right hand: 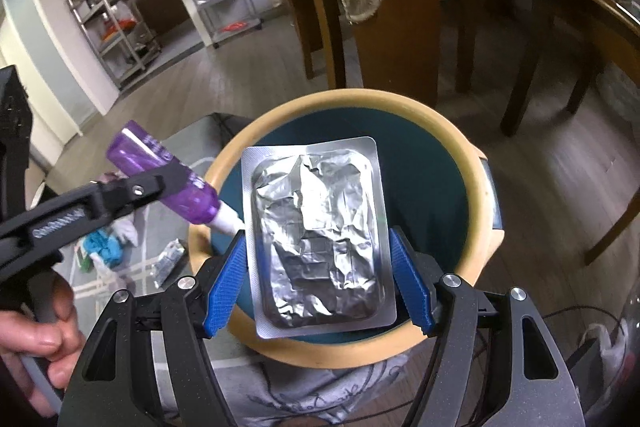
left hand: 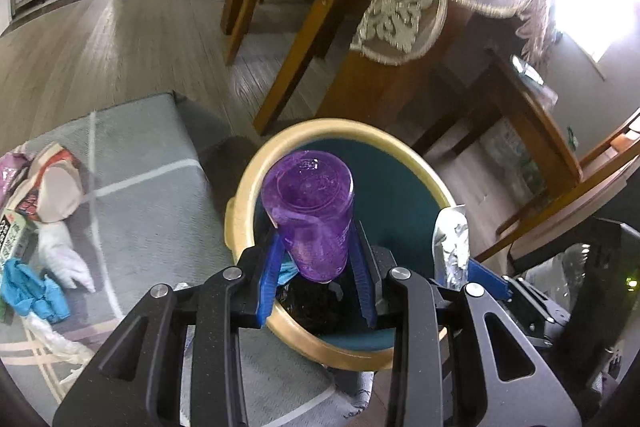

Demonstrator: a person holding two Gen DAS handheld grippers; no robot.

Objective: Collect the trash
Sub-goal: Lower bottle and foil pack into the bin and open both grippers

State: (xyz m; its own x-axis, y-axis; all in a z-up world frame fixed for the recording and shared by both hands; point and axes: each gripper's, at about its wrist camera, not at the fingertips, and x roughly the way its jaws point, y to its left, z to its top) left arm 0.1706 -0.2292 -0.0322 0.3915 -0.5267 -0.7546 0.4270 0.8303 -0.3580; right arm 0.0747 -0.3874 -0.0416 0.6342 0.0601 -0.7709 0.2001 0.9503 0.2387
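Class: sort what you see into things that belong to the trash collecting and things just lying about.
Job in hand:
- purple bottle, in left gripper
- foil blister pack, in right gripper
- bin

Lying about:
- wooden chair
- lace tablecloth
- shelving rack

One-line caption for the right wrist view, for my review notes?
Right tool holds a foil blister pack over the teal bin; left tool brings a purple bottle alongside.

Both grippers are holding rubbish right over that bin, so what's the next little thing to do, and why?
Probably open both grippers and let go. The left gripper holds the purple bottle and the right gripper holds the foil blister pack, both above the open mouth of the bin, so each should drop straight in.
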